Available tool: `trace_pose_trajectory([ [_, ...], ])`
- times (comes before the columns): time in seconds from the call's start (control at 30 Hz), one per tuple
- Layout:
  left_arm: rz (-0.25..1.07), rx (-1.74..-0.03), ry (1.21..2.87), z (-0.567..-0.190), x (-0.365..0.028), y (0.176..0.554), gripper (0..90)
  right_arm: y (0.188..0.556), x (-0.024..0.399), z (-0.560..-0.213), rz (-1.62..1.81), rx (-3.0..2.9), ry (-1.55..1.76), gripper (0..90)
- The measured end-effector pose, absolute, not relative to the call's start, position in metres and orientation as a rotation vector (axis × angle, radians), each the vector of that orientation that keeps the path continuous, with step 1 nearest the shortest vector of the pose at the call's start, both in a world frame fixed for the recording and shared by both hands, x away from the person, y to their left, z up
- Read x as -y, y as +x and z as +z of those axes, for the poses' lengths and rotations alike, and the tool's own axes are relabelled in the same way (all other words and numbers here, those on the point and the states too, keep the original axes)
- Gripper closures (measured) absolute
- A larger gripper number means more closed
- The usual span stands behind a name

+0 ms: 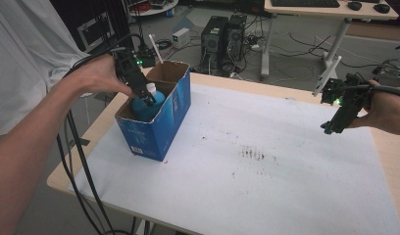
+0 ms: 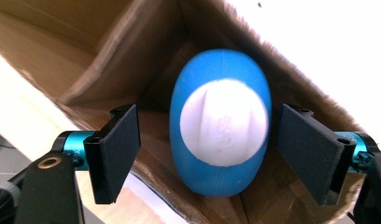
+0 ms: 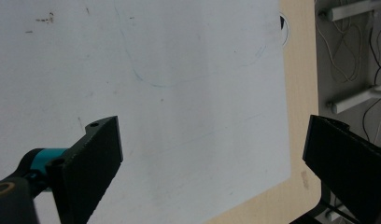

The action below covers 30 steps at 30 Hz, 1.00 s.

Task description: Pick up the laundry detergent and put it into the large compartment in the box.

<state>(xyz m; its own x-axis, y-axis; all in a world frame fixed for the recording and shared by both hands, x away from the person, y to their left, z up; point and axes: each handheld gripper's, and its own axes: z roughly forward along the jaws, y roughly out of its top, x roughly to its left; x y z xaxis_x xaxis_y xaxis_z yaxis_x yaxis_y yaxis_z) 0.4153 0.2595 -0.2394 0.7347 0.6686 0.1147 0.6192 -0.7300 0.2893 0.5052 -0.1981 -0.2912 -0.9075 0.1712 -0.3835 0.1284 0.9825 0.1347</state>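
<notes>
Left gripper view: round blue plastic bottle with white cap (image 2: 220, 122) upright inside blue cardboard box (image 1: 161, 120) on table; left tongs (image 2: 208, 154) released astride it, pads clear; smooth, slippery, likely light; grip at cap neck; right tongs (image 3: 212, 172) spread wide, nothing between

From above our side of the table we look forward and down across the white sheet (image 1: 266, 161) to the floor beyond; the left gripper view stares close, straight down into the cardboard box (image 2: 132, 51), shared with the high view; the right gripper view faces down at the sheet's edge
</notes>
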Motion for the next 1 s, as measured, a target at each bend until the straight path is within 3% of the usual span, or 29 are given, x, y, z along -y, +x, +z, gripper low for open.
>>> trace_pose_trajectory([
  [0.07,0.355,-1.006,2.694,-0.231,-0.252,0.414,16.1,0.505,0.199,-0.291,0.151,-2.724,0.216,3.9],
  [0.47,0.385,-0.717,2.733,-0.204,-0.176,0.405,16.1,0.503,0.202,-0.288,0.149,-2.721,0.218,3.9],
  [1.0,0.266,-0.478,2.826,-0.233,-0.085,0.407,16.1,0.491,0.210,-0.281,0.190,-2.717,0.222,3.9],
])
